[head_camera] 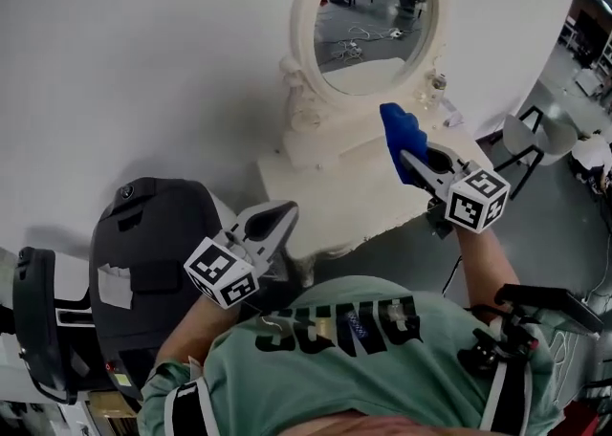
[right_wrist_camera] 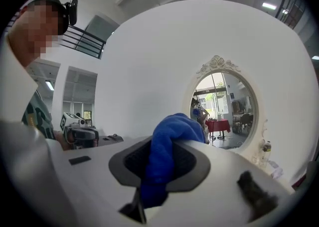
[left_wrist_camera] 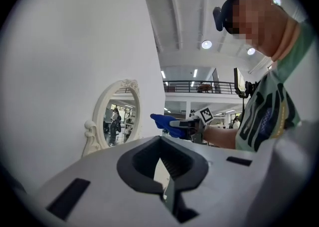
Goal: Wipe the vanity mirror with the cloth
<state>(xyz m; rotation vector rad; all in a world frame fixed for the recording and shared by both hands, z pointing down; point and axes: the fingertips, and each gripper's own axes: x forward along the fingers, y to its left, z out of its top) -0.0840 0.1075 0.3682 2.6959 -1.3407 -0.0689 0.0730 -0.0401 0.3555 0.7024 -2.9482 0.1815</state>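
Wiping had apparently yet to begin: the right tool (head_camera: pixel 409 159) was clamped on a bunched blue cloth (head_camera: pixel 397 128), held up before the oval vanity mirror (head_camera: pixel 373 18) but seemingly short of the glass. From the head view the cloth sat just below the mirror's lower rim, over the white dresser bench (head_camera: pixel 325 185). In the right gripper view the cloth bulged out between the jaws, with the mirror ahead and to the right, apart from it. The whole glass looked left to clean, and no streaks or wiped patches could be made out. The left tool (head_camera: pixel 282 219) hung low and well back from the mirror, its jaws narrowly parted with nothing between them.
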